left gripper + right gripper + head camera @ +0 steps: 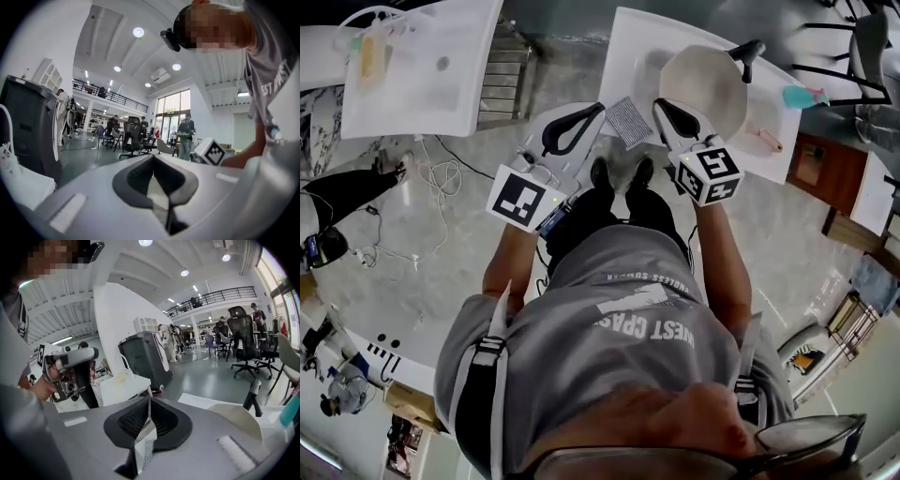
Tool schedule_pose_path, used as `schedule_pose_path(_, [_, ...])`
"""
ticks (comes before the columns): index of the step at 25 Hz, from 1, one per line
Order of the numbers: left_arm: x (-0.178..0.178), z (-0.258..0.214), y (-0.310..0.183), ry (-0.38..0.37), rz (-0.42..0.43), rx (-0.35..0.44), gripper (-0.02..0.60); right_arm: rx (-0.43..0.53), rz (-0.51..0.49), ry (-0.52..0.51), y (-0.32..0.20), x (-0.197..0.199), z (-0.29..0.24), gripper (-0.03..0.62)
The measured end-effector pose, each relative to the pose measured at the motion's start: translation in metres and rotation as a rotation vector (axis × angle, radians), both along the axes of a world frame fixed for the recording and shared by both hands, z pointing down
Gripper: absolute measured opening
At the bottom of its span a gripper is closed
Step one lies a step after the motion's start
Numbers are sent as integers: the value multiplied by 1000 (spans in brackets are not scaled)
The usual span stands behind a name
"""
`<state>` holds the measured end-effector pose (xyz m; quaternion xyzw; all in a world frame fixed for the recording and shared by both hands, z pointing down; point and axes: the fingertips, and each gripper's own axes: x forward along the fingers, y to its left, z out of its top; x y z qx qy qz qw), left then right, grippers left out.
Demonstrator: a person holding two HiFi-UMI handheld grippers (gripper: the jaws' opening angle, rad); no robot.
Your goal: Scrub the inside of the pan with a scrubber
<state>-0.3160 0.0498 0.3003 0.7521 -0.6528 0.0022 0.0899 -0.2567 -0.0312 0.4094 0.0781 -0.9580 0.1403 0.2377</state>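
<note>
Grippers: 2; left gripper [592,114] jaws pressed together, empty; right gripper [662,107] likewise | pan [703,89]: 1; on white table [628,37] | scrubber [630,122]: 1; flat beside pan, between both gripper tips

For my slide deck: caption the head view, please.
Left gripper and right gripper poised before scrubber and pan.

The pan [705,89] was round, with a pale cream inside and a dark handle [748,52] pointing away to the right, and it sat upright on the white table [623,42]. The scrubber [630,122], a grey square pad with a fine grid texture, lay flat near the table's front edge, just left of the pan.
</note>
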Motion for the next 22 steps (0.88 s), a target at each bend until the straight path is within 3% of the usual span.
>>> schedule_pose_path(4, [-16, 31, -5, 21, -24, -58, 1, -40, -27, 50, -3, -16, 47, 25])
schedule_pose_path(14, [-44, 84, -3, 47, -92, -117, 1, -128, -108, 191, 19, -31, 145, 55])
schedule_pose_path(22, [-51, 107, 1, 69, -144, -85, 0, -151, -177, 313, 43, -25, 202, 118])
